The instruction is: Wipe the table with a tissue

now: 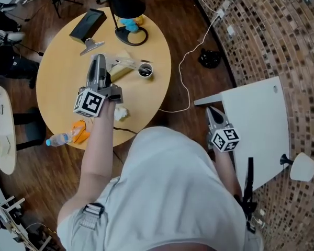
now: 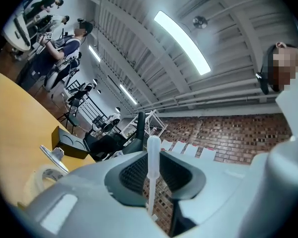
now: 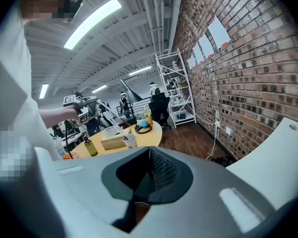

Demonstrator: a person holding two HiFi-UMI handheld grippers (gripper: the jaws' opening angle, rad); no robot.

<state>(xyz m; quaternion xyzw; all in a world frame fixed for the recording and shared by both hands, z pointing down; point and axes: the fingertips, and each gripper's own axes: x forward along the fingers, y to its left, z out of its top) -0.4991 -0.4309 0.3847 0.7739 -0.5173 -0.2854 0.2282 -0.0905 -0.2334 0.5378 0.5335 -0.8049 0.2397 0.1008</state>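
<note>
Left gripper (image 1: pixel 98 63) narrow, clamped on a thin plastic pipette (image 2: pixel 152 155), up over the counter (image 1: pixel 57 77) just left of the paper cup (image 1: pixel 145 70). Right gripper (image 1: pixel 212 111) closed on nothing, well right of the cup and off the counter. Crumpled tissue (image 1: pixel 120 112) lies loose on the counter, nearer the person than the cup, ungripped. Risks: the slender pipette may slip or drip from so small a pinch, and a reach for the tissue could tip the cup.

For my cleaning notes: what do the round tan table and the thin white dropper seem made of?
The round tan table: likely laminated wood, smooth matte, even colour. The thin white dropper: probably soft plastic, translucent, moulded bulb.
</note>
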